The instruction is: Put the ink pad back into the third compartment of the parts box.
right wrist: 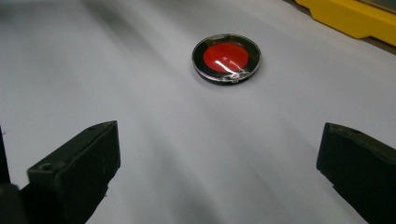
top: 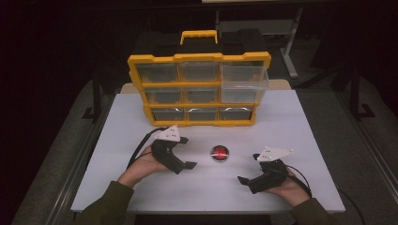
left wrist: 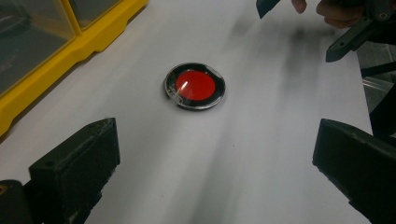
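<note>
Disc [top: 219, 153] lies flat on the table [top: 300, 140], between the two grippers and apart from both. From the left gripper [top: 190, 165] it sits ahead and a little left of centre; from the right gripper [top: 242, 180], ahead and slightly right. Both have their jaws spread wide, holding nothing. The left looks marginally nearer. Being round, the disc has no long axis.

High view: above the person's side, looking forward and down over the whole table [top: 291, 117]. Gripper views: low, close to the tabletop, facing inward from opposite sides; all share the red disc [top: 219, 153].
</note>
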Demonstrator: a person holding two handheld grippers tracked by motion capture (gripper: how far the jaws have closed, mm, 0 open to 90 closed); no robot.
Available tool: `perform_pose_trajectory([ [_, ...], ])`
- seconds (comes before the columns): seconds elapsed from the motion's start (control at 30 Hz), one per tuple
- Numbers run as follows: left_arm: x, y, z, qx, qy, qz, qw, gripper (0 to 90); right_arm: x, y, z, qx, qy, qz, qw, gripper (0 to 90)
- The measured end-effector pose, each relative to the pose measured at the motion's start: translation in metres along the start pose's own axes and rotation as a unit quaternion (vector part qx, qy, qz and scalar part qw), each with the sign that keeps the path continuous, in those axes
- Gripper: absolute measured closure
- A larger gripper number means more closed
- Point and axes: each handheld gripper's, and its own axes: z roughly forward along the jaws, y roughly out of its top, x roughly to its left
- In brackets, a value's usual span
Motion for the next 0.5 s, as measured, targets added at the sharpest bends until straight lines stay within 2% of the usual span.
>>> perform_pose_trajectory([
  [0.5,0.003,0.011,0.013,0.003,-0.008,0.008,0.9999,0.1,0.000,0.000,0.000,0.000,0.002,0.000,1.0000,0.0],
])
